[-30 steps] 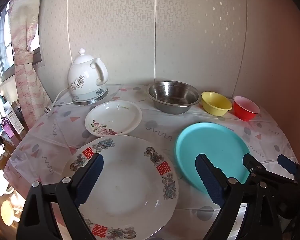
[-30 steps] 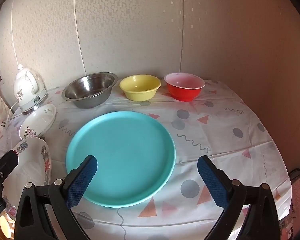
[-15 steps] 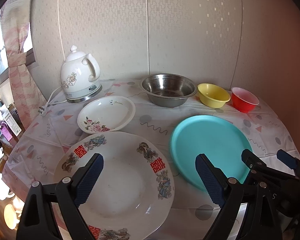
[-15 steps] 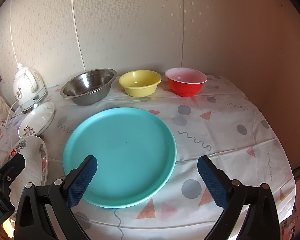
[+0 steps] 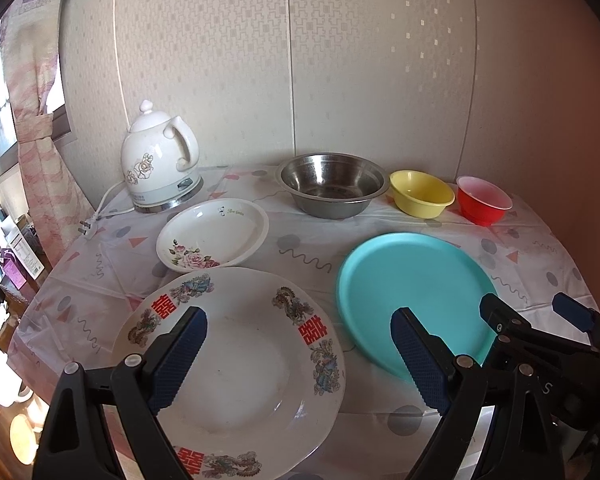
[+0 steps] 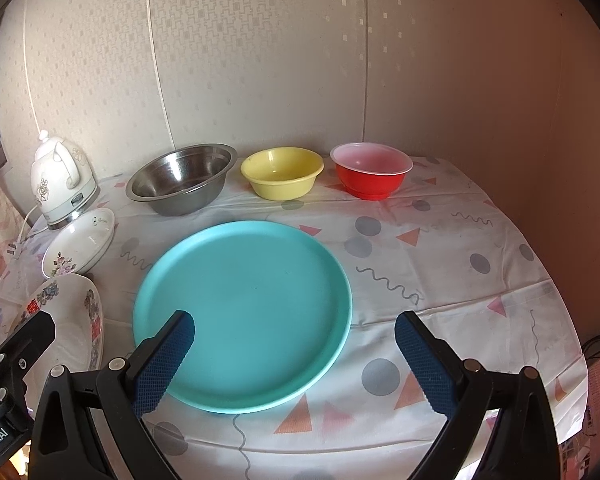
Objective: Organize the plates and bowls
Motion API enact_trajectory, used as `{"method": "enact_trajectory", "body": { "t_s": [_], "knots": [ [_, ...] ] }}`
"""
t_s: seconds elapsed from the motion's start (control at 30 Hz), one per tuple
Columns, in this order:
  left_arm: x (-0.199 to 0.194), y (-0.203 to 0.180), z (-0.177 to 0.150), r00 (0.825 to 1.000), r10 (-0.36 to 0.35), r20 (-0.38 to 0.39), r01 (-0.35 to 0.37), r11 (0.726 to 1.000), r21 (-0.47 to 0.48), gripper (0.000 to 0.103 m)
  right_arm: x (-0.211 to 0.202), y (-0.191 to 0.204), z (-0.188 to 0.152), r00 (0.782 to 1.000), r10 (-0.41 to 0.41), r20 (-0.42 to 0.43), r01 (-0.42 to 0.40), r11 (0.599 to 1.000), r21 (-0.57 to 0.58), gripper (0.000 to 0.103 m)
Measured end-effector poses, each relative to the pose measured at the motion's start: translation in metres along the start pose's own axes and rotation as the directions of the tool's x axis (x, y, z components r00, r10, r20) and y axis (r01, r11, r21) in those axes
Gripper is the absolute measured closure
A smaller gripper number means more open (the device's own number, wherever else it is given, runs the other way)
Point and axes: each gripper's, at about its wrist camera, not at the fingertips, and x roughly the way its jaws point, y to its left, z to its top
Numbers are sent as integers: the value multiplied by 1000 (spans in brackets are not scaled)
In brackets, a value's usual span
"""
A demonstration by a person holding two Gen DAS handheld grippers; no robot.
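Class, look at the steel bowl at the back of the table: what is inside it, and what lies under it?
The steel bowl looks empty; only its shiny inner wall and base show. It stands on the patterned tablecloth. The cloth directly beneath it is covered by the bowl.

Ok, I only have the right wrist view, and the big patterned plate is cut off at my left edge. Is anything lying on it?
Observer: No. The left wrist view shows the whole patterned plate, and it is empty.
Operator: And the left gripper, is it holding anything?
Observer: No. The left gripper is open and points over that plate, with nothing between its fingers.
Operator: I see the small floral plate side-on. Anything in it?
Observer: The floral plate is empty too. It lies between the kettle and the patterned plate.
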Motion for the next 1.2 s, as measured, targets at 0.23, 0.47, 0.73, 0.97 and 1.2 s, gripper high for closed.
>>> {"method": "enact_trajectory", "body": {
  "t_s": [0.23, 0.47, 0.73, 0.97, 1.2],
  "knots": [
    [-2, -2, 0, 1000, -5, 4, 5, 1000, 1, 9, -1, -1, 1, 1000, 0, 6, 0, 1000, -1, 1],
    [-1, -2, 0, 1000, -6, -4, 6, 1000, -3, 9, 1, -3, 0, 1000, 9, -2, -9, 1000, 2, 1],
    [6, -4, 2, 1000, -8, -20, 8, 1000, 4, 9, 5, -6, -1, 1000, 17, -10, -17, 1000, 15, 1],
    [13, -10, 2, 999, -13, -33, 14, 1000, 15, 9, 13, -13, 1, 999, 28, -20, -28, 999, 31, 1],
    [21, -18, 2, 998, -9, -55, 11, 999, 40, 9, 21, -22, 0, 998, 40, -38, -37, 997, 63, 1]
  ]
}}
